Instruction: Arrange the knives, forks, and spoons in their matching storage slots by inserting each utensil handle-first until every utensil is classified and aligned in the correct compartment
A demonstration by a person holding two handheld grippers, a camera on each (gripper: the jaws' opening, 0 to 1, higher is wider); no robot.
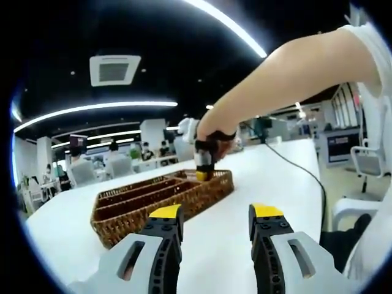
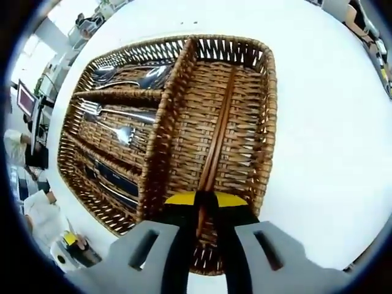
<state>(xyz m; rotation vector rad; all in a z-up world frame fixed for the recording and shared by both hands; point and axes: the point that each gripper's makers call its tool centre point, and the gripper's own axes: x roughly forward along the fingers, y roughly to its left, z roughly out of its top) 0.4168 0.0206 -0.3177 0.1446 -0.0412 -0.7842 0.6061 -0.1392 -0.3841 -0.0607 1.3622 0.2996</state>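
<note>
Hovering over the wicker tray [image 2: 267,92] on the white table [image 2: 331,122], the right gripper [image 2: 206,199] pinches brown chopsticks [image 2: 217,131] lying in the wide end compartment; spoons [image 2: 131,76], forks [image 2: 116,122] and knives [image 2: 110,177] fill the three side slots. The left gripper [image 1: 215,215] waits spread apart above the tabletop, holding nothing.

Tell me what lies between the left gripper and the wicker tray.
In the left gripper view, only bare white table separates the open left gripper from the wicker tray; nothing sits on that stretch.
</note>
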